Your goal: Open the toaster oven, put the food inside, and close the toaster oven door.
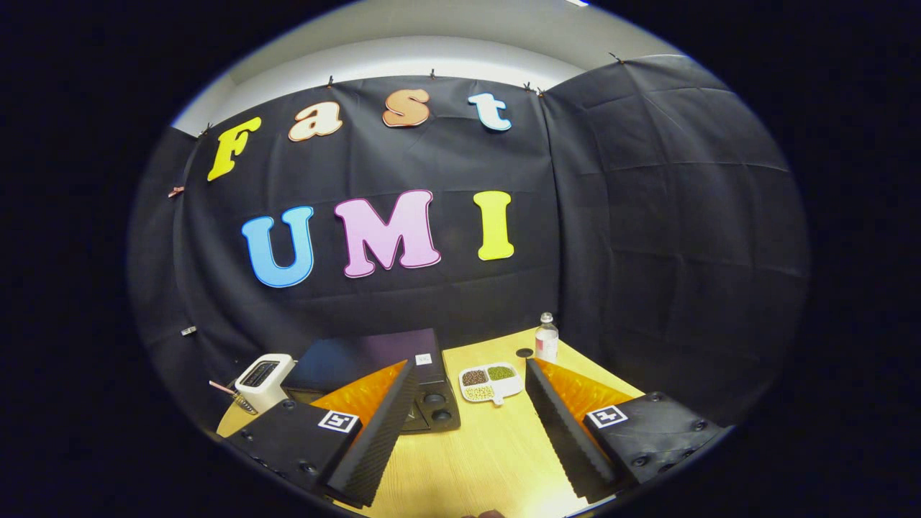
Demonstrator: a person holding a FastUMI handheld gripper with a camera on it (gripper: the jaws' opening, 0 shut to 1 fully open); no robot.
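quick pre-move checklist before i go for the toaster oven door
1. Gripper open with nothing between its fingers: ok, the fingers stand wide apart over bare table.
2. Toaster oven in view ahead: ok, it sits just beyond the left finger, which covers part of it.
3. Door shut at the start: cannot tell, the finger hides most of the front.
4. Door handle located: cannot tell; two knobs show beside the finger.
5. Food ready: ok, a divided white dish with three fillings lies ahead, between the fingers.
6. Path free: ok, the bottle and white toaster stand off to either side.
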